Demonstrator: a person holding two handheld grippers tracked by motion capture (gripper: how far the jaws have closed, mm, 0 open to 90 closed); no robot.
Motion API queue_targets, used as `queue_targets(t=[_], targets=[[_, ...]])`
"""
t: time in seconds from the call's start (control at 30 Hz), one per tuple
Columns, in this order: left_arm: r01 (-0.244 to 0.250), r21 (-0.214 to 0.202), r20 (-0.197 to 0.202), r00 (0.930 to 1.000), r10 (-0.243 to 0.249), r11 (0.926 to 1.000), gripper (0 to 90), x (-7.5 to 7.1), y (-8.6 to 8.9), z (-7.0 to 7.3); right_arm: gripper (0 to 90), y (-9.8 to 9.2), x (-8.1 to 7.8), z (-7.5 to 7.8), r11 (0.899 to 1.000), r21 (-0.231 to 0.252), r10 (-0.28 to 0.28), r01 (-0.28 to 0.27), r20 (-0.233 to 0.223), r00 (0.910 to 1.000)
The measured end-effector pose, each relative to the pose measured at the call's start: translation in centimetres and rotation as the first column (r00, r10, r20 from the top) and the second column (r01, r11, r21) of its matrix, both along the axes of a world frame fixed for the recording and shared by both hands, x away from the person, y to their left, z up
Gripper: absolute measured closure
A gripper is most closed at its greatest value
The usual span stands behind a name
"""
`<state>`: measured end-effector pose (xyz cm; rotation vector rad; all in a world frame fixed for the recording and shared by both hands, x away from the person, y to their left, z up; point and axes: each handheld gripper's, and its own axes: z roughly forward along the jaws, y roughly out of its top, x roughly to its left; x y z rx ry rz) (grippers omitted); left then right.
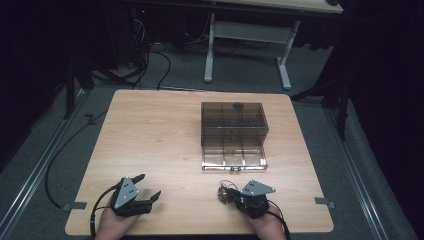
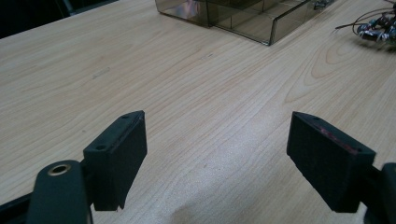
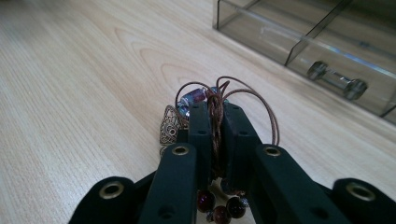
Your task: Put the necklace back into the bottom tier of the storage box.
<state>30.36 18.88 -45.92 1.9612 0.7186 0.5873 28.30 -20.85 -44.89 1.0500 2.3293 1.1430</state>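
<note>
The right gripper point(image 3: 215, 126) has its two black jaws drawn in tight on a beaded cord bracelet point(image 3: 205, 100), brown cord pinched between the pads, loops arching out past the tips, purple beads and a filigree metal charm spilling to either side and under the jaws. From the high view that gripper point(image 1: 231, 195) sits low at the near edge of the table point(image 1: 150, 130), the bracelet point(image 1: 226, 191) bunched on its left flank and resting on the wood. Straight ahead, away from the person, lies the smoked clear drawer box point(image 1: 234, 131), its bottom drawer point(image 1: 233, 159) pulled out toward the person, dividers showing; in the right gripper view the drawer front with its little clear knob point(image 3: 337, 80) sits up and to the right of the jaws, near but apart. So the carry looks to be forward and slightly right, a short hop, and the right hand is plainly the closer one. The drawer's long side runs across the table, giving a wide mouth to drop into. The left gripper point(image 1: 149, 188), well off to the left, rests with jaws spread wide and nothing between them, bare wood beneath in its own view point(image 2: 217, 154).
</note>
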Motion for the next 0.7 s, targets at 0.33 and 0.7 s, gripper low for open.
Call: queue_targets(t=[0.33, 0.7], targets=[[0.000, 0.000, 0.002, 1.0000, 0.000, 1.0000, 20.4, 0.0, 0.0, 0.0, 83.5, -1.7, -0.7, 1.5, 0.996, 0.077, -0.043, 0.039, 0.059, 0.9973], [0.003, 0.011, 0.009, 1.0000, -0.004, 0.9999, 20.4, -0.1, -0.1, 0.0, 83.5, -4.9, -1.8, 2.4, 0.988, 0.091, -0.131, 0.122, 0.103, 0.9860]])
